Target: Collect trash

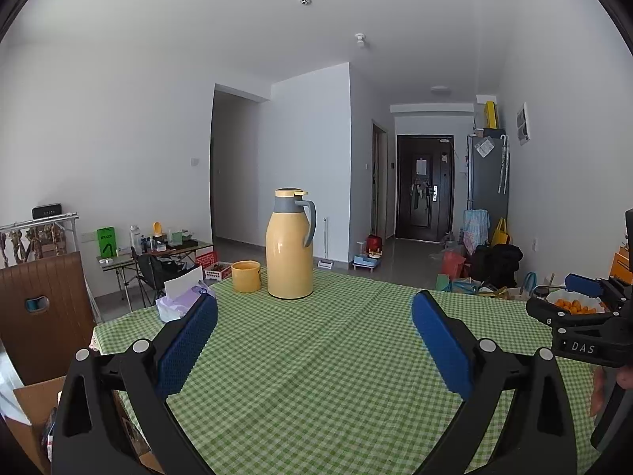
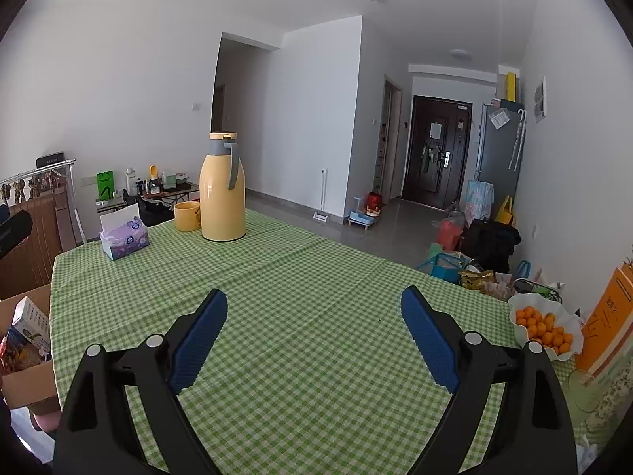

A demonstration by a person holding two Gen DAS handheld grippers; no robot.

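My left gripper hovers over the green checked tablecloth, jaws wide apart, blue pads bare, nothing between them. My right gripper is open the same way above the tablecloth and holds nothing. In the left wrist view the right gripper's black body shows at the right edge. No loose trash is visible on the cloth in either view.
A yellow thermos jug and yellow cup stand at the far side, with a purple tissue box to their left. A white bowl of small oranges sits at the right edge beside an orange box. A cardboard box stands off the left edge.
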